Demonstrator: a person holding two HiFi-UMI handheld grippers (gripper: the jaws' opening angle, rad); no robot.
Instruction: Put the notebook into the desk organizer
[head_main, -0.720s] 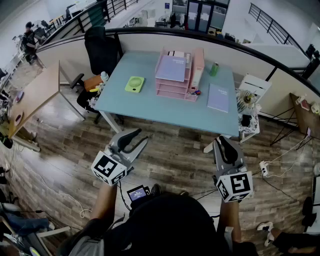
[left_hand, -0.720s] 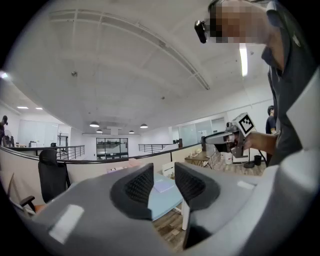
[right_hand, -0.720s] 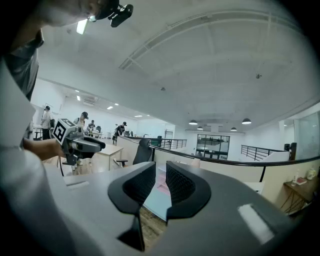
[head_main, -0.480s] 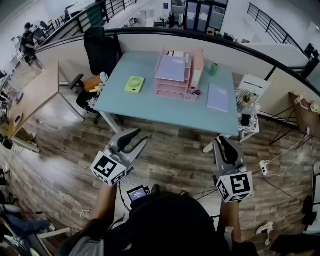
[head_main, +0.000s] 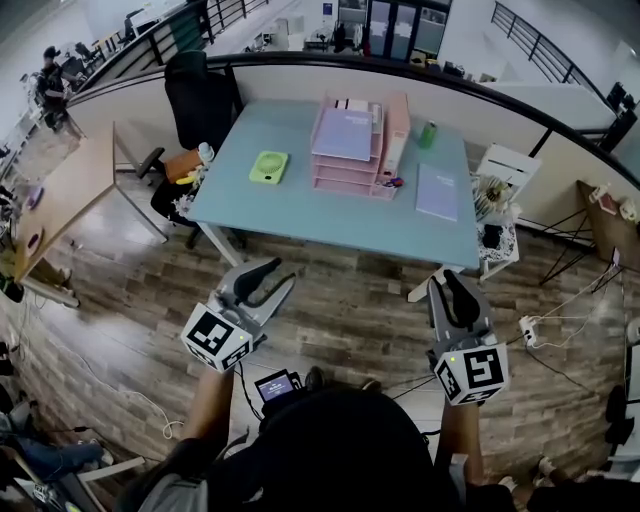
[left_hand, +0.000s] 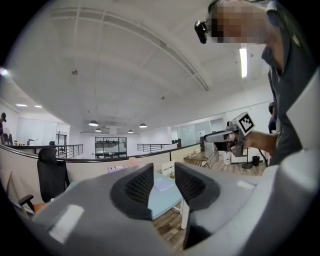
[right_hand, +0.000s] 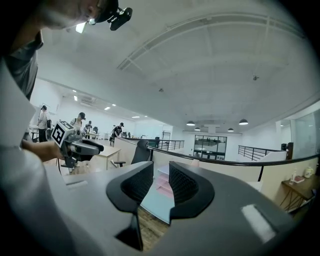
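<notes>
The person is holding the left gripper (head_main: 272, 271) with its ribbed dark pads slightly apart and the right gripper (head_main: 449, 280) narrower, both empty, while the flat lavender notebook (head_main: 436, 193) is lying on the smooth pale-blue table (head_main: 290, 215) beside the pink tiered desk organizer (head_main: 345, 179).

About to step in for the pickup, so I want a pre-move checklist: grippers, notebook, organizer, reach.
1. Left gripper empty, jaws apart: ok.
2. Right gripper empty, jaws narrowly apart: ok.
3. Flat lavender notebook lies free on the light blue table, right of the pink tiered plastic desk organizer: ok.
4. Notebook within reach: not ok; both grippers hang over the wooden floor, short of the table.
5. Free slot in organizer: cannot tell; its top holds another lavender book.
</notes>
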